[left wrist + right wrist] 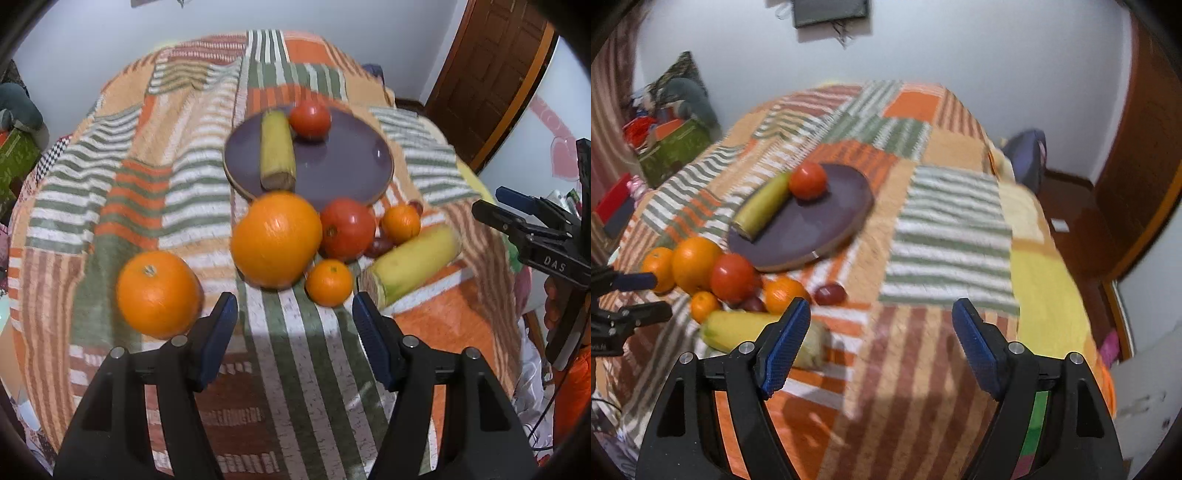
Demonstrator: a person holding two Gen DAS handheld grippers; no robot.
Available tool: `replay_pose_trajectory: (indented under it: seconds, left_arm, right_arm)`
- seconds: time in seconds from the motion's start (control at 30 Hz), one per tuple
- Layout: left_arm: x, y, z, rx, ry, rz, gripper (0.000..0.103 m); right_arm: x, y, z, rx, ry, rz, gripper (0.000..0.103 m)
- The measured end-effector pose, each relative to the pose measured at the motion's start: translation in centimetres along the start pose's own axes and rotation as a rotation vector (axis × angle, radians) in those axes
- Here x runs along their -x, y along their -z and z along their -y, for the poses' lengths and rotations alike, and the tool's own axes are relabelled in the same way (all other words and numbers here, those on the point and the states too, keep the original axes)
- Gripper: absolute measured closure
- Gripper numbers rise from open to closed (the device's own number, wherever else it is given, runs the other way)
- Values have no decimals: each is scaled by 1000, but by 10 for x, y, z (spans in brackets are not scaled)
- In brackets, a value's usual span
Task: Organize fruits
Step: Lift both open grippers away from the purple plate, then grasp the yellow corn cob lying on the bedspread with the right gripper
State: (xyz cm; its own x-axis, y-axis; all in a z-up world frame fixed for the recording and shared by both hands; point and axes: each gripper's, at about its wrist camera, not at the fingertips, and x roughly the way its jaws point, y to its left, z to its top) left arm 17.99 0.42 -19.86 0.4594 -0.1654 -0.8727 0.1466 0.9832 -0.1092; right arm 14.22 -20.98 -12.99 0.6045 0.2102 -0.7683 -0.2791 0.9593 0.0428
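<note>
Fruits and vegetables lay on a bed spread with a woven patchwork blanket [177, 192] of striped orange, green, white and brown panels, its pile coarse and nubbly. A round, matte purple plate [343, 166] with a pale rim sat near the middle of the bed and carried a husked corn cob [277, 151], cylindrical and yellow-green, beside a smooth, glossy red tomato [309, 119] at the plate's far edge. Just off the plate's near rim a cluster rested on the blanket: a large dimpled orange [276, 239] touching a second tomato [347, 228], two small mandarins [328, 282] [400, 223], dark red grapes [380, 246] between them, and a second yellow corn cob [413, 264] lying tilted toward the bed's right edge. A second large orange [158, 293] stood apart toward the left edge, just beside the left fingertip.

Left gripper [293, 321]: black frame, ribbed blue pads [218, 338], jaws spread wide and holding nothing, hovering short of the large orange. Right gripper [882, 347]: identical build, jaws likewise spread wide and empty, over bare blanket; its left pad [785, 345] overlapped the second corn cob in the right wrist view, though contact could not be judged.
</note>
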Motion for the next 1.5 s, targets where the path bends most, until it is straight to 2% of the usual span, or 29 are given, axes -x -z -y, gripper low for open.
replay_pose_trajectory:
  seconds: [0.17,0.43,0.57,0.77,0.9,1.1,1.2,1.3,1.5]
  left_arm:
    - [-18,4,8,0,-12,-39,39]
    - [-31,5,11,21,-13,-46,34]
    - [-33,4,11,16,-30,-41,34]
    - [-32,8,9,18,-61,-35,34]
    - [-30,13,9,0,-88,-32,34]
    - [-23,24,1,36,-49,-38,32]
    - [-17,29,0,38,-45,-34,30]
    - [-11,33,-5,52,-53,-28,30]
    - [-1,40,-21,116,-42,-19,30]
  right_arm:
    - [-19,14,11,-34,-8,-62,26]
    - [-26,21,6,-34,-40,-76,26]
    - [-21,25,7,-32,-72,-85,26]
    - [-2,33,-4,39,-75,-70,27]
    - [13,44,-11,65,-115,-85,27]
    - [16,62,-22,98,-146,-129,27]
    - [16,57,-23,103,-131,-126,27]
    - [22,46,-27,124,-110,-81,26]
    - [24,27,-49,177,-216,-35,26]
